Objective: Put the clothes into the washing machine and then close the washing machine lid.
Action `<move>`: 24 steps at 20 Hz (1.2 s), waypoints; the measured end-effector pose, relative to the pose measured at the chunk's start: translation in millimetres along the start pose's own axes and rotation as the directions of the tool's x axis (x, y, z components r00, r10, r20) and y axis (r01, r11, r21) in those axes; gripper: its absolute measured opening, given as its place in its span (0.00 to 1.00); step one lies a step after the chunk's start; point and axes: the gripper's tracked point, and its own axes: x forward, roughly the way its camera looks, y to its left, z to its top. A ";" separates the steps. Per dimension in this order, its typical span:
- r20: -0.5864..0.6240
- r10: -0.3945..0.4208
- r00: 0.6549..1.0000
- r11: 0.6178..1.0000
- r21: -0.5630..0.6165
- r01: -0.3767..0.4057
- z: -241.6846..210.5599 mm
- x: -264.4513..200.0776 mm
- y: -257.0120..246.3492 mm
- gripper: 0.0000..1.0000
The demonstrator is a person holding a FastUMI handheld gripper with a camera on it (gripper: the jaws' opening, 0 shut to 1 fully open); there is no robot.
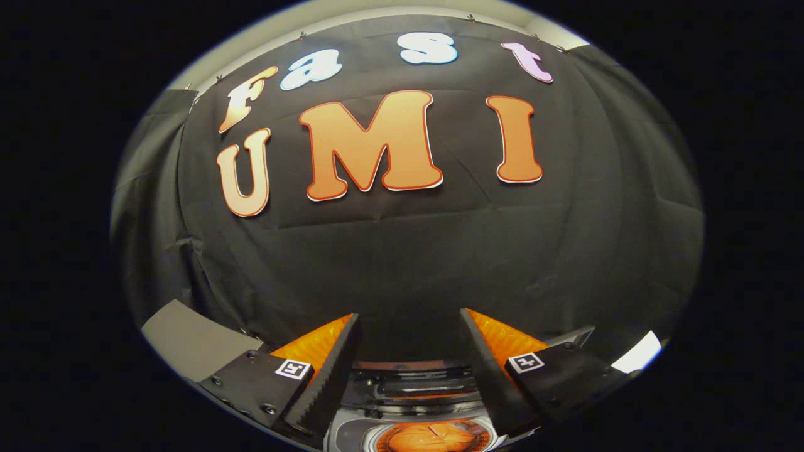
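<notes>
Your gripper (pixel 408 320): fingers spread wide, nothing between them, facing the black cloth wall (pixel 408 251). Washing machine (pixel 414 402): below, between the fingers, orange clothes (pixel 433 436) inside its opening.

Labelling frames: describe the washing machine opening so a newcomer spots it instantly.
Start at the black cloth wall and drop to the open tongs. Between the fingers, low down, sits the washing machine: a round opening with an orange glow inside, ringed by a dark rim.

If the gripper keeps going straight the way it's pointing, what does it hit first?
Probably the black cloth wall. The gripper has open, empty jaws aimed at it. The washing machine sits lower, likely under that line.
</notes>
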 end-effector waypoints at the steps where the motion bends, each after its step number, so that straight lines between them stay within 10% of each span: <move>1: -0.010 -0.007 1.000 1.000 -0.012 0.007 -0.2 9.6 -1.1 0.98; 24: -0.201 -0.074 0.977 0.997 -0.039 0.068 -59.1 56.2 -27.3 0.99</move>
